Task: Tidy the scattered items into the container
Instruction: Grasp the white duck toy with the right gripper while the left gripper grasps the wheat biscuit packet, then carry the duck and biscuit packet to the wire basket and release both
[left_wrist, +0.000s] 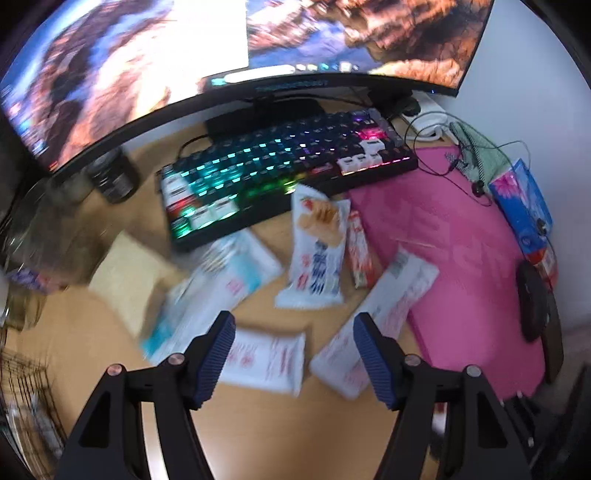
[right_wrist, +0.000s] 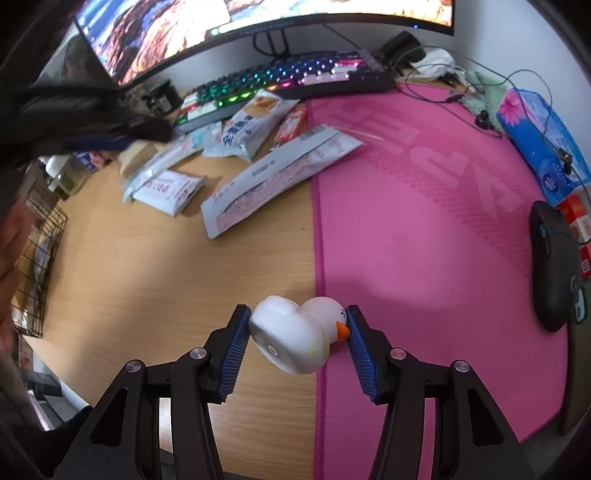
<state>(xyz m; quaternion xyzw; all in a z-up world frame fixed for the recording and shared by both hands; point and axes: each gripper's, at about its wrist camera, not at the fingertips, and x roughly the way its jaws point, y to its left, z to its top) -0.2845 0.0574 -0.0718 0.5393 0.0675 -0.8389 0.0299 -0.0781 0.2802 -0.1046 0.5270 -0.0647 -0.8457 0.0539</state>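
Right gripper (right_wrist: 297, 341) clamped on duck toy (right_wrist: 295, 338), lower centre; wire basket (right_wrist: 40, 236) far left. Left gripper (left_wrist: 293, 356) spread, empty, over packets (left_wrist: 266, 360).

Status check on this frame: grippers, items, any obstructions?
Right gripper shut on white duck toy. Left gripper open, empty, above snack packets. Wire basket far left; path clear.

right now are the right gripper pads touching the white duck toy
Touching. The right wrist view shows both pads of the right gripper pressed against the white duck toy.
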